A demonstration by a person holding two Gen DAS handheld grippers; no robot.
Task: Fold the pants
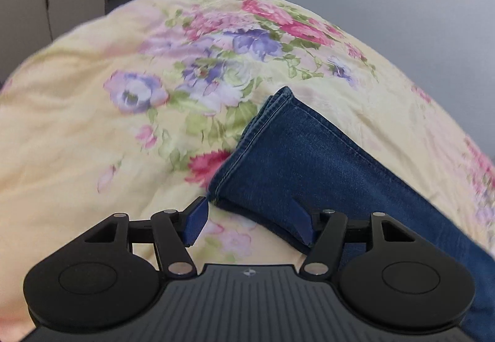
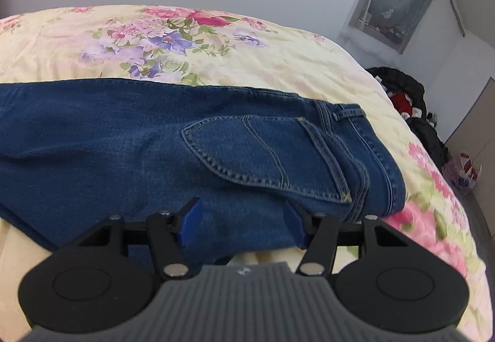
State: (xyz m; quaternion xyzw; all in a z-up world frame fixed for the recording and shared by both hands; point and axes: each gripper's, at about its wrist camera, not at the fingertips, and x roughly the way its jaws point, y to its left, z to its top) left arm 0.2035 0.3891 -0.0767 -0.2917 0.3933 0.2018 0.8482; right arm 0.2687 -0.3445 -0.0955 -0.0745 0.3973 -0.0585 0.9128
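Jeans [image 2: 154, 138] lie halved lengthwise on the bedspread [image 1: 77, 125] — heavy, limp denim. Left gripper [image 1: 247, 224] gapes at the hems; right gripper [image 2: 241, 224] gapes at the seat — grip stitched edges.

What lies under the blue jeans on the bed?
The jeans lie on a yellow floral bedspread, which shows all around them. The leg hems seem stacked, one leg on the other. What the denim itself covers cannot be seen.
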